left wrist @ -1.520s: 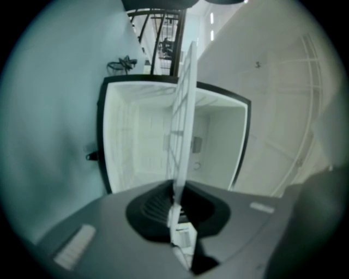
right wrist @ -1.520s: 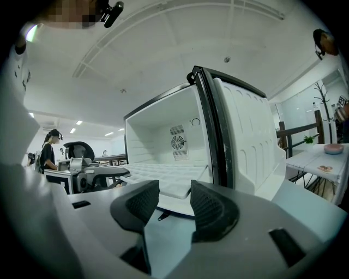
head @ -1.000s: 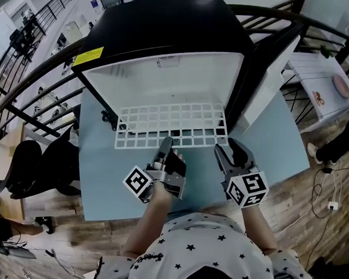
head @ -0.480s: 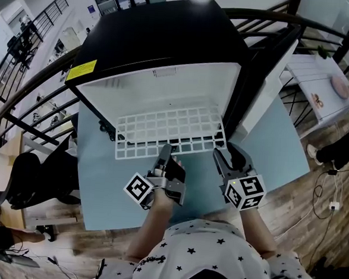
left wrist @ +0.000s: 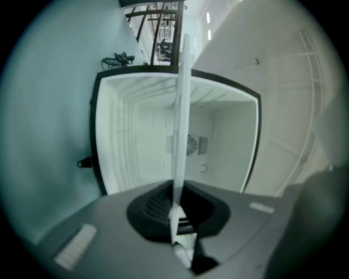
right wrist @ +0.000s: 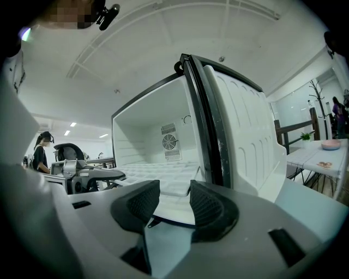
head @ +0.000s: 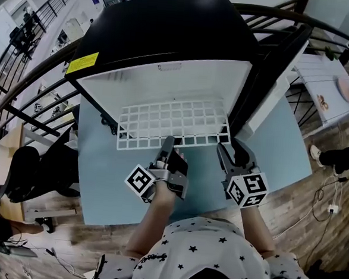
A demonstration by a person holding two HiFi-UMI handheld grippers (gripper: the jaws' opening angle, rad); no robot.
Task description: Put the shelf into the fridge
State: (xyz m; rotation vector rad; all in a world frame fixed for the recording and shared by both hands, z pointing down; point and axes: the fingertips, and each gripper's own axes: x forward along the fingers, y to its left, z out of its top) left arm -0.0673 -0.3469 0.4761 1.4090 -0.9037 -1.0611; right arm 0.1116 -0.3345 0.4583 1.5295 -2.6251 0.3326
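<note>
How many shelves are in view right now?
1. The white wire shelf lies partly inside the open fridge, its near edge clamped in the left gripper. No other shelf shows inside.

I see black fridge [head: 164, 28], white inside, yellow label [head: 84, 63]; white grid shelf [head: 174, 121]; pale blue tabletop [head: 105, 191]; white shirt [head: 214, 252], black stars; brown wood floor [head: 314, 193].

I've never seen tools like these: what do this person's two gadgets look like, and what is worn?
Both the left gripper and the right gripper are grey handheld tools with two tapering jaws. Each carries a cube with black-and-white square markers. The pads are dark and ribbed. The person wears a light shirt printed with dark stars.
</note>
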